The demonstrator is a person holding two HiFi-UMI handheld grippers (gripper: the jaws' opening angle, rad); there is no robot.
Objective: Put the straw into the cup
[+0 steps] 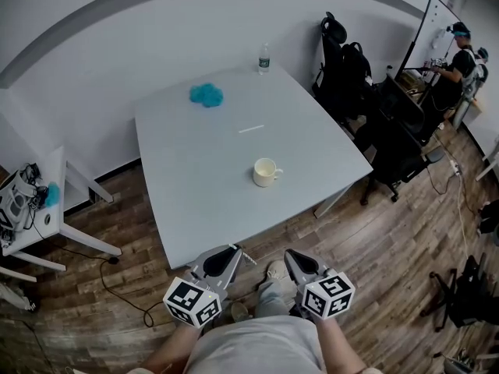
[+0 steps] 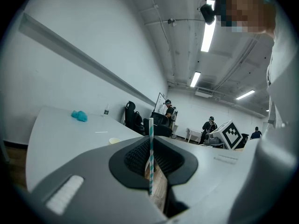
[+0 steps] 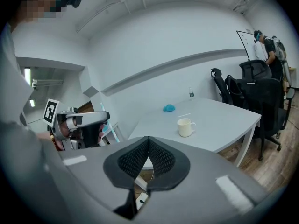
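Observation:
A cream mug (image 1: 267, 172) stands on the white table (image 1: 187, 201), toward its near side; it also shows as the mug (image 2: 113, 141) and the mug (image 3: 185, 127). My left gripper (image 1: 232, 250) hangs below the table's near edge, shut on a teal-and-white striped straw (image 2: 150, 157) that stands upright between its jaws (image 2: 150, 141). Beside it my right gripper (image 1: 291, 253) is shut with nothing in it (image 3: 148, 141). A thin white straw (image 1: 251, 128) lies flat on the table beyond the mug.
A blue crumpled cloth (image 1: 207, 94) and a water bottle (image 1: 263, 58) sit at the table's far side. Black office chairs (image 1: 343, 61) stand to the right, with people and a whiteboard (image 1: 433, 29) beyond. A small white side table (image 1: 54, 209) stands left. Wooden floor lies under me.

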